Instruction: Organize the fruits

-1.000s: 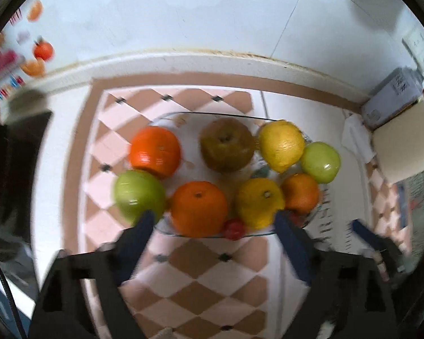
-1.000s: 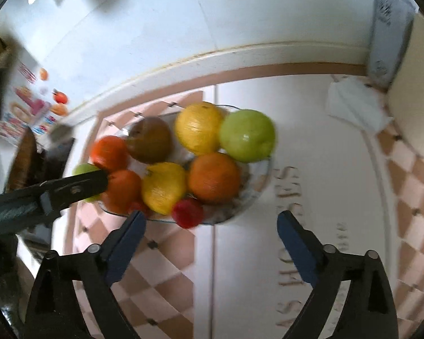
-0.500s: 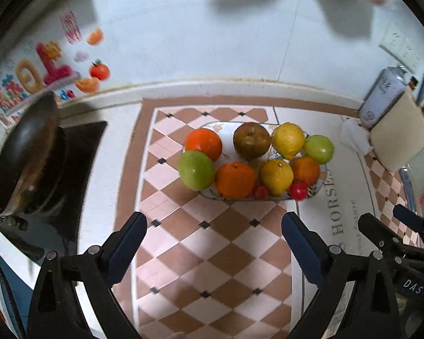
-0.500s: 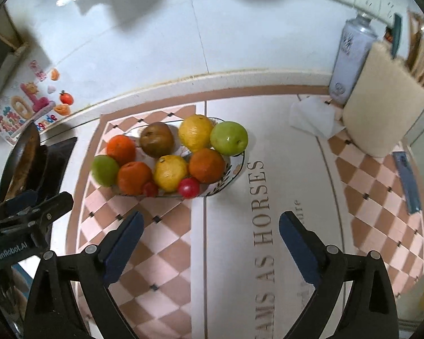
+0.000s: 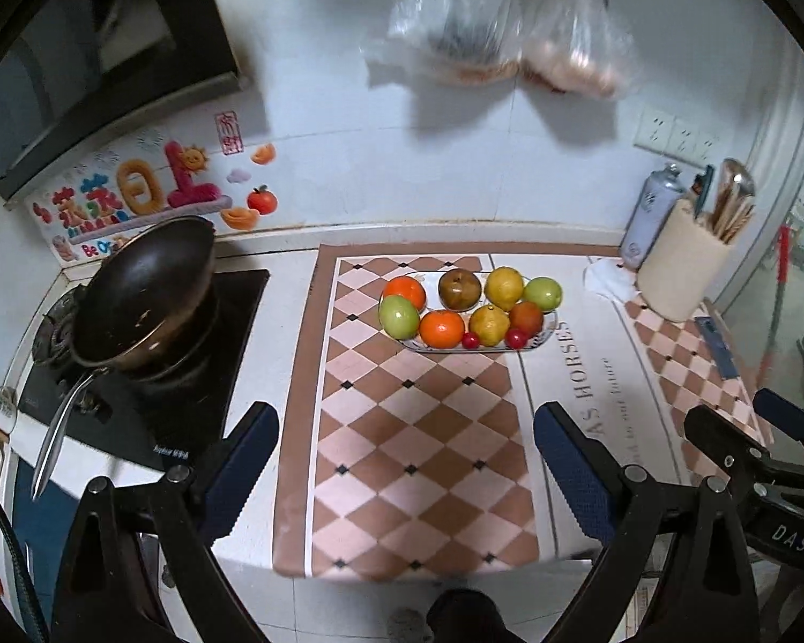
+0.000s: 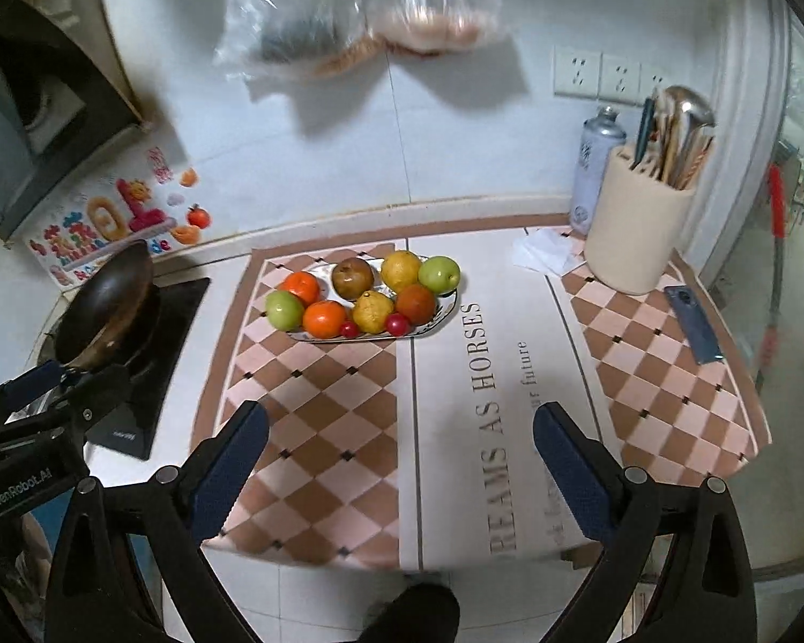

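A glass oval plate (image 5: 549, 329) stands on the checkered mat at the back of the counter, and it also shows in the right wrist view (image 6: 447, 311). It holds two green apples, oranges, yellow lemons, a brown pear (image 5: 459, 289) and two small red tomatoes (image 5: 515, 339). My left gripper (image 5: 404, 461) is open and empty, well back from the plate over the counter's front edge. My right gripper (image 6: 399, 458) is open and empty too, just as far back. The right gripper shows at the left view's right edge (image 5: 766, 445).
A dark wok (image 5: 144, 289) sits on the stove at the left. A beige utensil holder (image 6: 638, 225), a spray can (image 6: 597, 166) and a phone (image 6: 694, 324) stand at the right. Plastic bags (image 5: 498, 16) hang on the tiled wall above the plate.
Both grippers have pulled far back and up from the plate. The fruit now looks small and distant, and the whole counter, stove and wall are in view.
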{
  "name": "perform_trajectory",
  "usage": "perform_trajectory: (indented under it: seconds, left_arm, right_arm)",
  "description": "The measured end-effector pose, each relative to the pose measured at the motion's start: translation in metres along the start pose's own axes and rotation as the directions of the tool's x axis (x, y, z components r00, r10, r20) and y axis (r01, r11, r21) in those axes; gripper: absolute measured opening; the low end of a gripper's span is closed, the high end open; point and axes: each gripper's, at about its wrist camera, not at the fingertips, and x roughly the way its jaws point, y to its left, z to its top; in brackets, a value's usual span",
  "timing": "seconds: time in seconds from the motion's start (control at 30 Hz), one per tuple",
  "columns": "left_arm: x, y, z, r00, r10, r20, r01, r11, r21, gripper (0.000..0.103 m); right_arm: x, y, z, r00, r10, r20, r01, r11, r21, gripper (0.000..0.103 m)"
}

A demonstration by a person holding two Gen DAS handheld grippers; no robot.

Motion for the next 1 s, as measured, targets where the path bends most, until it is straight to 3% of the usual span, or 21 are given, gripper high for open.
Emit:
perform_trajectory:
  seconds: [0.2,0.53,0.9,1.0]
  left_arm:
    - [-0.053,-0.002,-0.022,0.999,-0.007,0.039,0.007,1.000,-0.005,0.098]
    - [-0.118,-0.010,-0.051,0.996,0.022,0.088,-0.021,1.000,-0.019,0.098]
    - [-0.133,-0.012,-0.061,0.995,0.038,0.096,-0.032,0.997,-0.065,0.098]
    - [-0.126,-0.015,-0.060,0.997,0.029,0.077,-0.024,0.998,-0.057,0.103]
  right_arm:
    - [-0.068,0.006,-0.026,0.998,0.018,0.065,-0.017,1.000,-0.027,0.102]
    - [-0.134,0.009,-0.046,0.991,0.086,0.099,-0.079,0.994,-0.073,0.102]
    - [-0.151,0.001,-0.046,0.986,0.123,0.111,-0.114,0.990,-0.085,0.102]
    - [-0.147,-0.002,-0.043,0.987,0.121,0.104,-0.112,0.990,-0.085,0.102]
